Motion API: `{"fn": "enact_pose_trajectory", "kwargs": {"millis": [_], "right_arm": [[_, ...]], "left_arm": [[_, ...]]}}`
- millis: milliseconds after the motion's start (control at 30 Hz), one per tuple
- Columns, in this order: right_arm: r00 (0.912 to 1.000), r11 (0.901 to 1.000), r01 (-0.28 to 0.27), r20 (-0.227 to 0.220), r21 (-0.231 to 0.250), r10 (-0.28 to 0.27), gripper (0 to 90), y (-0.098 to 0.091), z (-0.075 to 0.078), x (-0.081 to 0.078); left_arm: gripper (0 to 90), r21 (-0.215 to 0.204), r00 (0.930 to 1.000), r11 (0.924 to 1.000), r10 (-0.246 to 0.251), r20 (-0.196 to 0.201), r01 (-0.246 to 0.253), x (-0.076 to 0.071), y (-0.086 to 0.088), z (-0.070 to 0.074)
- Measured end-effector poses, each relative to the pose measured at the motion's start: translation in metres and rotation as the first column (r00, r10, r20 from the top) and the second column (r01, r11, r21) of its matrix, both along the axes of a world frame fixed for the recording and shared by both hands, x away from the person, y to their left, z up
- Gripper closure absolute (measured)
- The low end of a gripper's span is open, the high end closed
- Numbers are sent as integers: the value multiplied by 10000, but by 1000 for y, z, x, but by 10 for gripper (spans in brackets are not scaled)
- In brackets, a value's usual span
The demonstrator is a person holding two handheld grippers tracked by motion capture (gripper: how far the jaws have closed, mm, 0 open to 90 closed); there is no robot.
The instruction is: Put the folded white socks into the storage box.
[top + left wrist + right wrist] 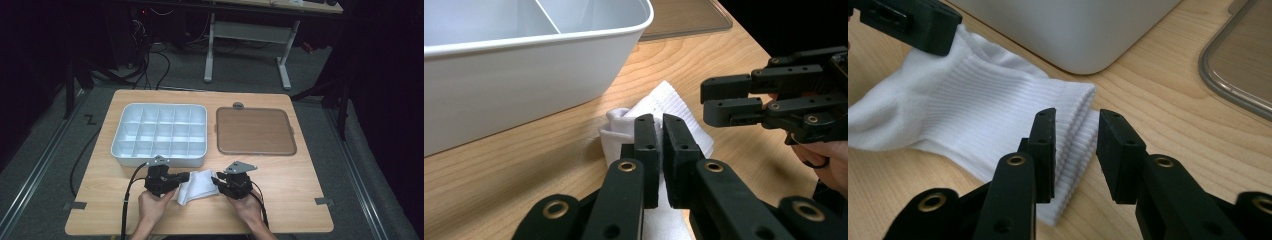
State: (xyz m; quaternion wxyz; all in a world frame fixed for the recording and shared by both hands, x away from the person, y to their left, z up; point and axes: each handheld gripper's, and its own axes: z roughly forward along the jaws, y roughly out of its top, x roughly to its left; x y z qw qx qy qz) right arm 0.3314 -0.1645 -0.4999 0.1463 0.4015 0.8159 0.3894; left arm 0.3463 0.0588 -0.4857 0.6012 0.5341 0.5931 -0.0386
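A white ribbed sock lies crumpled on the wooden table near its front edge, between my two grippers. My left gripper comes in from the left. Its jaws are pressed together on a fold of the sock. From the right, my right gripper meets the sock's other end. In the right gripper view its jaws stand apart on either side of the ribbed cuff without pressing it. One jaw of the left gripper rests on the sock's far end.
A white compartment tray stands just behind the grippers, its front wall close to the sock. A brown flat lid lies to the tray's right. Bare wood stretches to both sides of the hands.
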Motion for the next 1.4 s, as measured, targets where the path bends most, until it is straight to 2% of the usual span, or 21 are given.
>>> {"fn": "enact_pose_trajectory", "kwargs": {"millis": [133, 200, 333, 433, 533, 700, 800, 1000, 1167, 1400], "right_arm": [[9998, 9994, 126, -132, -312, -131, 673, 4, -5, 8], [9995, 9995, 158, -283, -282, -166, 658, 4, -7, 11], [9960, 9998, 6, -889, -212, -25, 647, 3, -15, 21], [9947, 9999, -125, -1024, -90, 115, 677, 4, -17, 22], [9955, 9994, -296, -909, -168, 280, 722, 7, -18, 21], [9959, 9990, -394, -826, -218, 375, 749, 10, -19, 19], [9959, 9988, -437, -807, -213, 418, 752, 12, -19, 16], [9964, 9995, -253, -810, 178, 267, 752, 17, -22, 9], [9970, 9995, -262, -731, 164, 273, 753, 23, -22, 5], [9961, 9984, -563, -678, 30, 564, 760, 34, -20, 5]], "left_arm": [[863, -3, 10000, 10000, -33, 2, 33, -1, -1, 0], [863, -8, 10000, 10000, -55, 2, 55, -1, -2, 0], [863, -58, 9999, 9999, -100, 20, 100, 0, -3, 2], [863, -136, 10000, 9999, -68, 6, 68, 0, -4, 3], [863, -171, 9999, 9998, -123, 9, 123, -1, -5, 5], [863, -737, 9998, 9971, -195, -91, 188, 2, -5, 11], [863, -826, 9998, 9965, -164, -70, 157, 3, -6, 13], [862, -691, 9997, 9973, -229, 35, 230, 2, -12, 13], [863, -708, 9998, 9973, -165, 117, 173, 4, -14, 15], [862, -374, 9991, 9990, -218, 352, 231, 8, -21, 15]]}}
